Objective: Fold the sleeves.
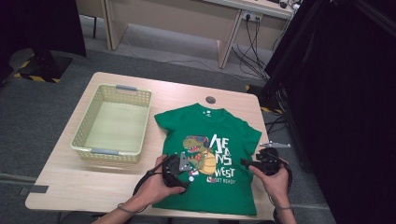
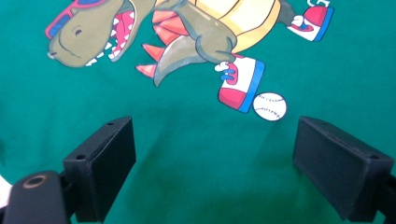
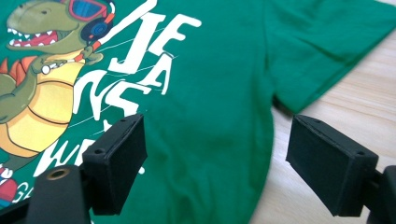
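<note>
Shirt [image 1: 210, 154] flat on table [image 1: 70, 186], basket [image 1: 113, 122] left; left gripper [image 2: 215, 163] and right gripper [image 3: 215, 158] wide, hovering over shirt.

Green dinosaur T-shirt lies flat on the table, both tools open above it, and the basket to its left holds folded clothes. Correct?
Not quite: in the high view the basket is empty. The rest holds: the T-shirt lies flat, with the left tool and right tool open above it.

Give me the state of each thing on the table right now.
Green dinosaur T-shirt: spread flat, print up, unfolded.
Plastic basket: upright, empty.
Left gripper: jaws open above the shirt's print.
Right gripper: jaws open, straddling the shirt's side edge.
</note>
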A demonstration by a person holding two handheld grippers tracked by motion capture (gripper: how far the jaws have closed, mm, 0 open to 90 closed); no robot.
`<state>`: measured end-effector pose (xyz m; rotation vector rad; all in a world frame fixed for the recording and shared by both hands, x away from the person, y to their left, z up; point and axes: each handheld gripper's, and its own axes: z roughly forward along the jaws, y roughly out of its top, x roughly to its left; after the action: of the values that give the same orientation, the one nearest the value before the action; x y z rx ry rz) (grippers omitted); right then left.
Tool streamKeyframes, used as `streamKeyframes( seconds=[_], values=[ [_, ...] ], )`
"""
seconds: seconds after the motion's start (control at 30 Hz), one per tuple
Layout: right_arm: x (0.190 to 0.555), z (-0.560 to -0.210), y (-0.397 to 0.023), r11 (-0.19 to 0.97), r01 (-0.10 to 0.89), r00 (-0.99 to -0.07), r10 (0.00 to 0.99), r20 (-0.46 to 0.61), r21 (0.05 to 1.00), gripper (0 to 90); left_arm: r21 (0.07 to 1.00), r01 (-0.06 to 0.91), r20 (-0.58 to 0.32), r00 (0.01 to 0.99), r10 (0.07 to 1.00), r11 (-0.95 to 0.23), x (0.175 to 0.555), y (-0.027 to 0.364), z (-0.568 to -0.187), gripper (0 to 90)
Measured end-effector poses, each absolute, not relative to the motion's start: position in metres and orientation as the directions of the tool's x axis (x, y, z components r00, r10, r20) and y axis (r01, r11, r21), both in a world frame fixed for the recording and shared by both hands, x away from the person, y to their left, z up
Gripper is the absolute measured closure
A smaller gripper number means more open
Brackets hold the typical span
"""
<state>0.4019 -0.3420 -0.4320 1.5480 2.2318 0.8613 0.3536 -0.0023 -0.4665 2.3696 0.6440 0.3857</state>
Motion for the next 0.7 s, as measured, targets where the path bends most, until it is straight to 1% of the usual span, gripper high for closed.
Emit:
streamKeyframes(
  seconds=[0.17, 0.27, 0.47, 0.6, 0.7],
  values=[
    [0.409, -0.439, -0.337, 0.248, 0.741, -0.41, 0.903, 0.128, 0.624, 21.3, 0.645, 0.349, 0.104, 0.841, 0.531, -0.68, 0.355, -0.004, -0.466, 12.5],
    [0.413, -0.443, -0.333, 0.273, 0.742, -0.43, 0.894, 0.122, 0.612, 21.6, 0.645, 0.358, 0.09, 0.842, 0.532, -0.675, 0.356, -0.003, -0.467, 12.6],
    [0.419, -0.456, -0.33, 0.293, 0.766, -0.434, 0.893, 0.123, 0.572, 20.7, 0.65, 0.378, 0.062, 0.838, 0.542, -0.659, 0.357, -0.002, -0.468, 12.7],
    [0.419, -0.458, -0.332, 0.285, 0.759, -0.429, 0.895, 0.121, 0.585, 21.5, 0.649, 0.377, 0.061, 0.84, 0.539, -0.661, 0.358, -0.002, -0.468, 12.7],
    [0.42, -0.458, -0.334, 0.295, 0.756, -0.423, 0.901, 0.091, 0.585, 21.9, 0.65, 0.382, 0.051, 0.84, 0.54, -0.656, 0.361, -0.004, -0.469, 12.5]
  ],
)
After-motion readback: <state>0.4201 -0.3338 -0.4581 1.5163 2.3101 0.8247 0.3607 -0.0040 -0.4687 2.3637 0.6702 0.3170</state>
